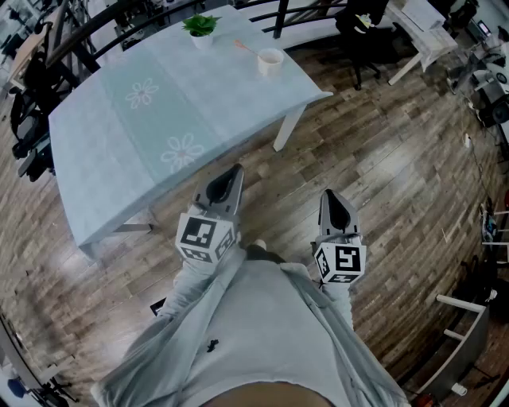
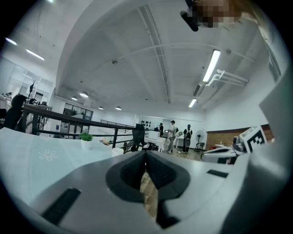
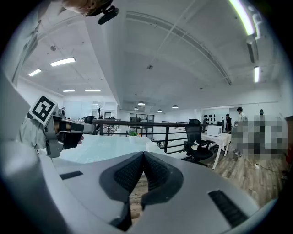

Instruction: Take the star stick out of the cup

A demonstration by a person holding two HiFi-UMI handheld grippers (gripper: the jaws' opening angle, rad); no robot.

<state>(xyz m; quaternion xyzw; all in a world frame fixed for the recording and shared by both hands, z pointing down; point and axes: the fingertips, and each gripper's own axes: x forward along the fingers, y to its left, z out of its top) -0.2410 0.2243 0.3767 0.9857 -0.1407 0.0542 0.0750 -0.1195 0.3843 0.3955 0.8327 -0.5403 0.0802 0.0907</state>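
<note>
A table (image 1: 95, 159) under a pale cloth printed with white flowers (image 1: 141, 94) stands on a plank floor (image 1: 398, 175). A small potted plant (image 1: 201, 28) sits near its far edge. Beyond runs a dark railing (image 3: 137, 123), with a black office chair (image 1: 362, 32) beside a white desk (image 1: 421, 24). Several people (image 2: 173, 135) stand far off (too small for detail), a fan (image 2: 200, 137) near them.

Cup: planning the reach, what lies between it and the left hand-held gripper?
Head view: only wooden floor, then bare tablecloth, between left hand-held gripper and cup.
</note>
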